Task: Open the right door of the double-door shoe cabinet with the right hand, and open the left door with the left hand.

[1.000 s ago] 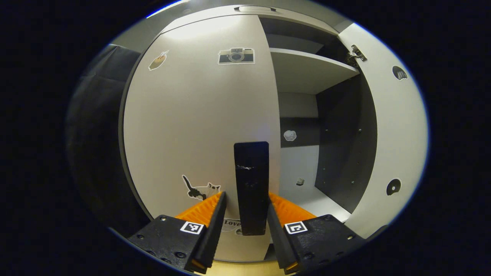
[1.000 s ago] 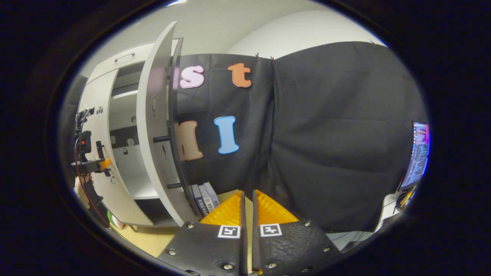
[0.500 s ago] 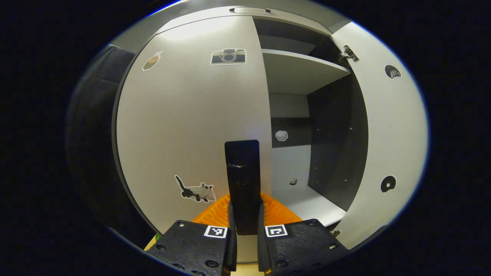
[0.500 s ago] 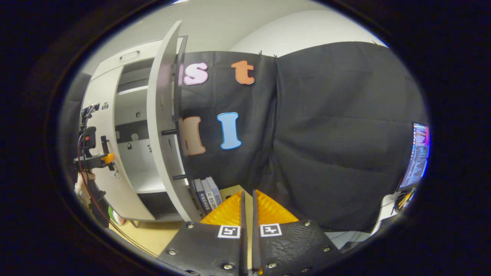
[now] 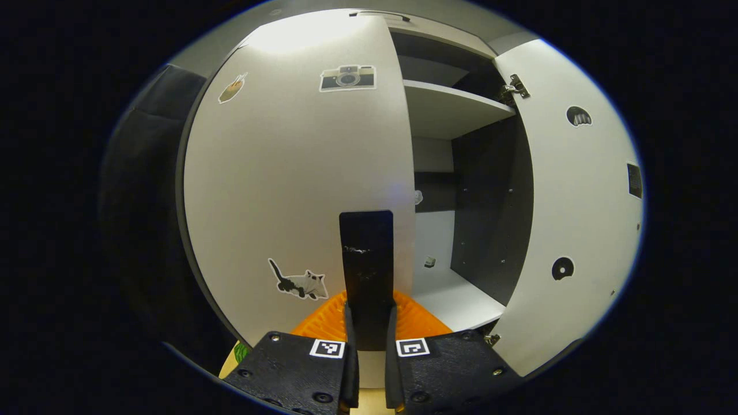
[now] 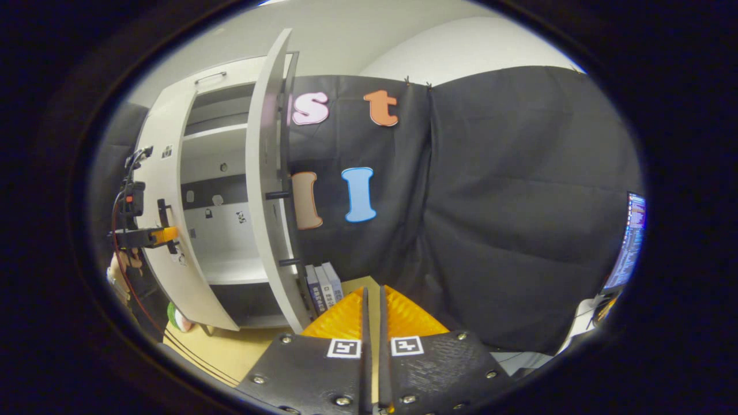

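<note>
**Two doors, one open, one in hand**

Item 1, right door (image 5: 576,202): it stands swung wide, its inner face toward you in the left gripper view, hinge (image 5: 515,89) at the top. In the right gripper view you see the same door edge-on (image 6: 266,190), with its two handle pegs sticking out toward the cloth wall. Judge this half of the task done.

Item 2, left door (image 5: 288,173): it covers the left half of the cabinet. Its right edge appears to stand slightly proud of the cabinet front, though how far it has come out cannot be told. Stickers on it: a camera (image 5: 347,78) up high, a cat (image 5: 298,282) low down.

Item 3, left gripper (image 5: 369,323): your fingers are closed on the black handle (image 5: 367,253) near its lower end, one on each side. Seen from the right gripper view, the same tool (image 6: 147,235) sits at the door front with a hand (image 6: 124,262) below it.

Item 4, right gripper (image 6: 372,305): fingers drawn together with nothing between them, parked well away from the cabinet, pointing at the cloth wall.

Item 5, cabinet interior: a shelf (image 5: 455,106) up top and a lower shelf (image 5: 455,297), both bare.

Step in hand: opening the left door. Next move, as judged: keep your grip firm and draw the handle toward you in an arc round the left-side hinges, letting your wrist turn with the door so the fingers do not slide off.
</note>
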